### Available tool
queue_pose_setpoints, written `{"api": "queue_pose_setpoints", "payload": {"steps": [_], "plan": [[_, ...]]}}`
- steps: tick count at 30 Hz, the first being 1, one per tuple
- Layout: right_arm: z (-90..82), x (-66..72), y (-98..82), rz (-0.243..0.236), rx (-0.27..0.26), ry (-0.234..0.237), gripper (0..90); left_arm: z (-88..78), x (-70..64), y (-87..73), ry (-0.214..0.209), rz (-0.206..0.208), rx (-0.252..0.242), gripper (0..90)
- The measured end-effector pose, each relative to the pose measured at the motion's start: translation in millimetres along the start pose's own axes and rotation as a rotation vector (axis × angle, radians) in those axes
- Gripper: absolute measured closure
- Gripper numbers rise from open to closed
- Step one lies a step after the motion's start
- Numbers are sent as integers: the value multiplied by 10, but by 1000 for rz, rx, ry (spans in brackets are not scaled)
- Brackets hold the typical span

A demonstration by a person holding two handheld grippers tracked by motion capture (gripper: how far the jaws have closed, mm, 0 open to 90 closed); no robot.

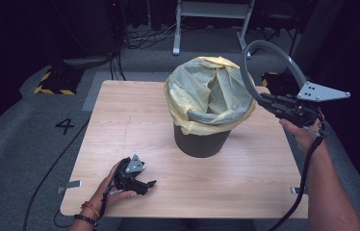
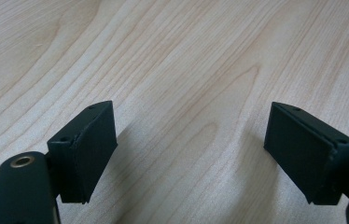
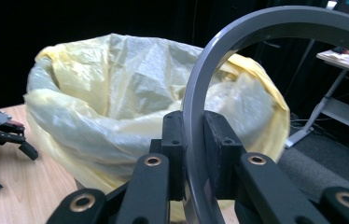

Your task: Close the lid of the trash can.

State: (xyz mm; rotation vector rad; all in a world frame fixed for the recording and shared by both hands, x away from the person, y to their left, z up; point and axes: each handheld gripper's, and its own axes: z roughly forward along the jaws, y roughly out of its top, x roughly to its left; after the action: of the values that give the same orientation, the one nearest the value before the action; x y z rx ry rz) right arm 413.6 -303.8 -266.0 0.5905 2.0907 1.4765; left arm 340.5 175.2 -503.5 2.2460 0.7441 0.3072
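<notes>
My right gripper is clamped on a grey ring, held in the air at the bin's 3 o'clock side, above the table's right edge. The ring stands on edge, its plane close to vertical; in the high view it arcs from the jaws up toward 12 o'clock and curves back down toward the gripper's grey plate. In the right gripper view the ring rises straight up between my jaws, both pads pressed against its band, then sweeps off toward 2 o'clock, where the picture's edge cuts it off. Its lower part is hidden behind my jaws and hand.

The bin sits mid-table, dark-walled, lined with a yellow bag folded over the rim. The bag's folds hide the bin's inside.

My left gripper rests on the table at 7 o'clock from the bin. Its jaws stand wide apart, with bare wood between them.
</notes>
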Motion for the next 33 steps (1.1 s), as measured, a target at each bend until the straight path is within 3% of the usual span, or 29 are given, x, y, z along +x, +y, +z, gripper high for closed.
{"api": "queue_pose_setpoints", "payload": {"steps": [10, 24, 33], "plan": [[190, 215, 174, -54, 38, 56, 798, 0, 0, 0, 0, 0, 0, 168], [547, 630, 411, -154, 125, 184, 797, 0, 0, 0, 0, 0, 0, 168], [698, 824, 541, -191, 165, 245, 797, 0, 0, 0, 0, 0, 0, 168]]}}
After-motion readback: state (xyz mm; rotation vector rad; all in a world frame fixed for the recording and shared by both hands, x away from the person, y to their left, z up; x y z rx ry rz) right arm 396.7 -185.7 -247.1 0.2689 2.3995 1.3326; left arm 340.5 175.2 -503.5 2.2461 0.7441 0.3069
